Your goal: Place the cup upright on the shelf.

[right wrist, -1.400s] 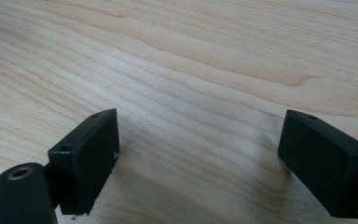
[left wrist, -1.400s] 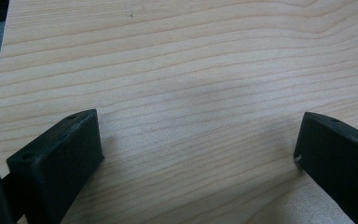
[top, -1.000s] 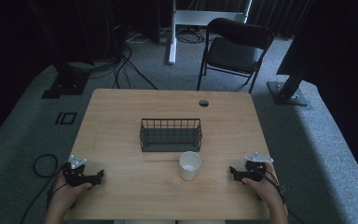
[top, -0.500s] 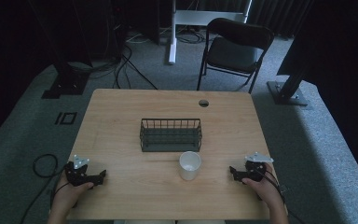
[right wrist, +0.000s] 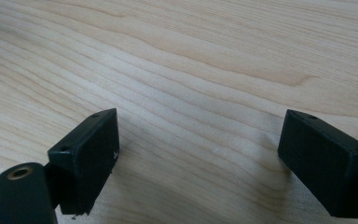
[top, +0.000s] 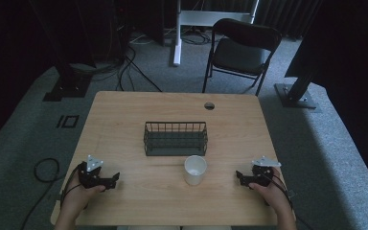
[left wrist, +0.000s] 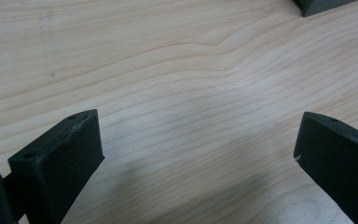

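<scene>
White cup point(top: 194, 169) between both claws.

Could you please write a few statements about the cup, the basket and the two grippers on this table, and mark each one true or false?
1. The white cup stands inside the wire basket. False: it stands on the table, in front of the basket on the person's side.
2. The left gripper is open, with only bare wood between its jaws. True.
3. The right gripper is shut on the cup. False: it is open and apart from the cup.
4. The cup stands upright. True.
5. The cup lies between the two grippers. True.
</scene>
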The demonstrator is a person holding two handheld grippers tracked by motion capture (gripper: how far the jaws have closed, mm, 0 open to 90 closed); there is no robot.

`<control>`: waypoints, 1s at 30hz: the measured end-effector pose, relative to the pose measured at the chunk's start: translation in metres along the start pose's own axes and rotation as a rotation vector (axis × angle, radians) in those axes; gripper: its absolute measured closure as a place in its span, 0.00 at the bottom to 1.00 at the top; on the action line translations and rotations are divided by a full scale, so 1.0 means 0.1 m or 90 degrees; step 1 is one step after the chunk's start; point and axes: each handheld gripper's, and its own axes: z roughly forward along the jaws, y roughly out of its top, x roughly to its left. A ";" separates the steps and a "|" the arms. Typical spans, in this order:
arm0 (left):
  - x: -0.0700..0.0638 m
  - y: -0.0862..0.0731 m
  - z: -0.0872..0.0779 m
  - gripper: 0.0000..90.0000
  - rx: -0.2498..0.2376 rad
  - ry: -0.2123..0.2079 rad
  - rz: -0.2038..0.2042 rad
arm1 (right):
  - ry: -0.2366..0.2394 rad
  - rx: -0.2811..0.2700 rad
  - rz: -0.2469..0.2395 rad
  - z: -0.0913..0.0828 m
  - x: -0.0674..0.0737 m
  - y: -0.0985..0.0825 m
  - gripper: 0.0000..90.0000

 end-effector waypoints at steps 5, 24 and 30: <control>-0.14 0.10 0.01 0.02 -0.025 -0.031 0.022 | 0.000 0.000 0.000 0.00 0.00 0.00 0.13; -0.61 0.43 0.00 0.02 -0.105 -0.132 0.108 | 0.000 0.000 0.000 0.00 0.00 0.00 0.13; -0.72 0.47 -0.01 0.01 -0.113 -0.155 0.127 | 0.000 0.000 0.000 0.00 0.00 0.00 0.13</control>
